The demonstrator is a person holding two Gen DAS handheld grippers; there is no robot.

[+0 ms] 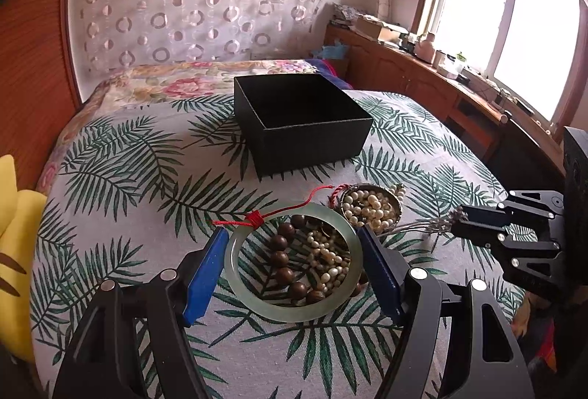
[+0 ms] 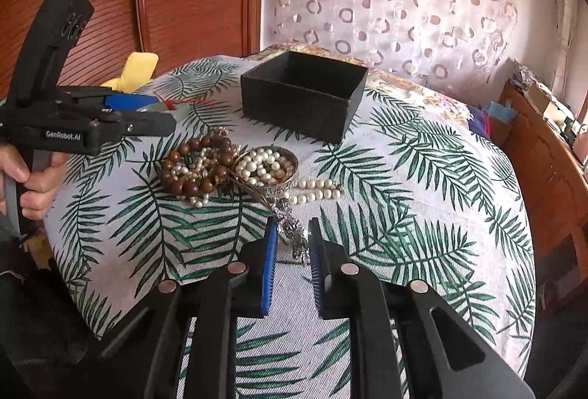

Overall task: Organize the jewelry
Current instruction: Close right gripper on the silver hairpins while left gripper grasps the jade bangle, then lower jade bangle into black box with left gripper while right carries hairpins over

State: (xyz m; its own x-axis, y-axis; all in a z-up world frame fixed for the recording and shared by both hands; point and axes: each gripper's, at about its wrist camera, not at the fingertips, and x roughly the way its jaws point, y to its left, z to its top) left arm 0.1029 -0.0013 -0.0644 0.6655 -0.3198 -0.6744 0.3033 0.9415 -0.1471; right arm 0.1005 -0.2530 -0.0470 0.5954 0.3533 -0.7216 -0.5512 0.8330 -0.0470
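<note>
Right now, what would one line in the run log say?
left gripper: shut on bangle | right gripper: shut on silver chain | box: open, on bed | beads, pearls: on bed

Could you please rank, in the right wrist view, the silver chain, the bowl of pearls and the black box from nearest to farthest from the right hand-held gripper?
1. Silver chain, between the right hand-held gripper fingers.
2. Bowl of pearls, just beyond, mid-cloth.
3. Black box, farthest, at the back.
</note>
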